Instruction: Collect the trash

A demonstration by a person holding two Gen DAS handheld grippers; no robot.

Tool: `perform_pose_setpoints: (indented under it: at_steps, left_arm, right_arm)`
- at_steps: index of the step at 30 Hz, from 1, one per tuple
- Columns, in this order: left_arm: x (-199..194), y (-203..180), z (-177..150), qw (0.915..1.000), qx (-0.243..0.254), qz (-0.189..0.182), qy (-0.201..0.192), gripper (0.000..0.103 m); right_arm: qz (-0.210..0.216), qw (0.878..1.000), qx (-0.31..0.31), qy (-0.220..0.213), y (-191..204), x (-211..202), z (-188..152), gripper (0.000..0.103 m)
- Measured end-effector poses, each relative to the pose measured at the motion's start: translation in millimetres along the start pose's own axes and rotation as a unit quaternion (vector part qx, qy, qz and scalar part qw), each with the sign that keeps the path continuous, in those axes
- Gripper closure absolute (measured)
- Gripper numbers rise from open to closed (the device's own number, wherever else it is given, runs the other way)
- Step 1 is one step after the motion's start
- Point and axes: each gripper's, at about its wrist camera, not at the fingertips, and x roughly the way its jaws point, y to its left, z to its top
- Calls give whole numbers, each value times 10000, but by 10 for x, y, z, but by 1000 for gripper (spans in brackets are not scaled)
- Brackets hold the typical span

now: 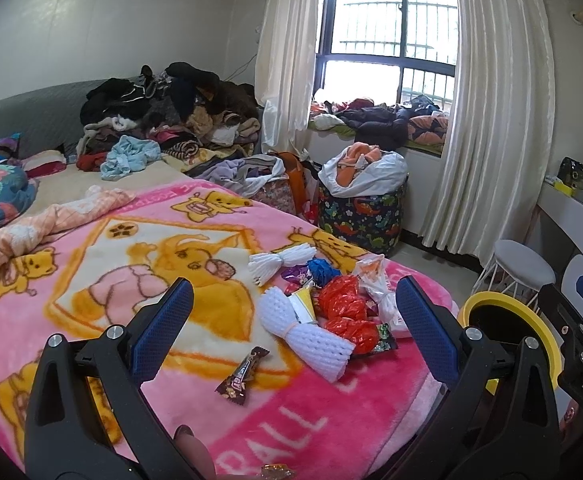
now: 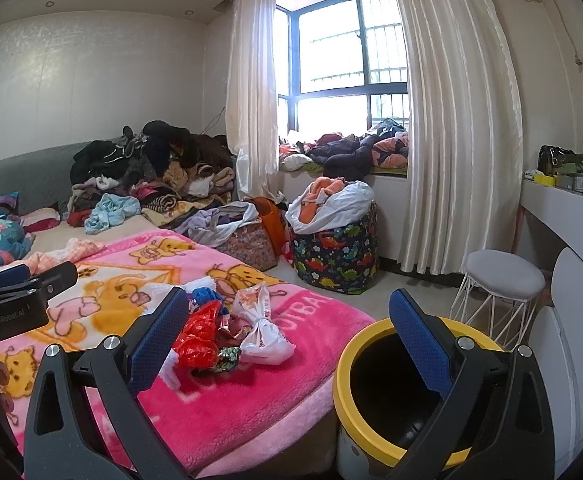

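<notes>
I hold both the left tongs (image 1: pixel 295 316) and right tongs (image 2: pixel 289 334) wide, empty. The trash pile (image 1: pixel 331 304) lies on the pink blanket (image 1: pixel 331 412), near the yellow-rimmed bin (image 2: pixel 375 344). Wrappers appear light and crinkly; I grip bunched folds.

bed (image 1: pixel 331 420) | pink blanket (image 1: pixel 219 216) | wrappers (image 1: pixel 243 376), foam nets (image 1: pixel 311 332), bags (image 1: pixel 343 308)

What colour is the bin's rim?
Yellow; the bin's rim shows best in the right wrist view.
</notes>
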Motion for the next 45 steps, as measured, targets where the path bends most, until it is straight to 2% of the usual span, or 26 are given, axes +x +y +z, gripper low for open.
perform_pose_setpoints:
  at_steps: [25, 31, 36, 45]
  left_arm:
    - [0, -139, 20, 10000, 23, -44, 35, 10]
    - [110, -65, -35, 9990, -133, -400, 152, 10]
    - [190, 170, 10, 9991, -379, -171, 120, 10]
    - [327, 625, 113, 9973, -682, 279, -26, 10]
  right_arm:
    - [-27, 10000, 25, 5, -34, -29, 5, 6]
    - [13, 10000, -15, 36, -42, -26, 13, 6]
    - [215, 9997, -57, 120, 3, 54, 42, 6]
    - [659, 9965, -459, 230, 329, 371, 154, 6]
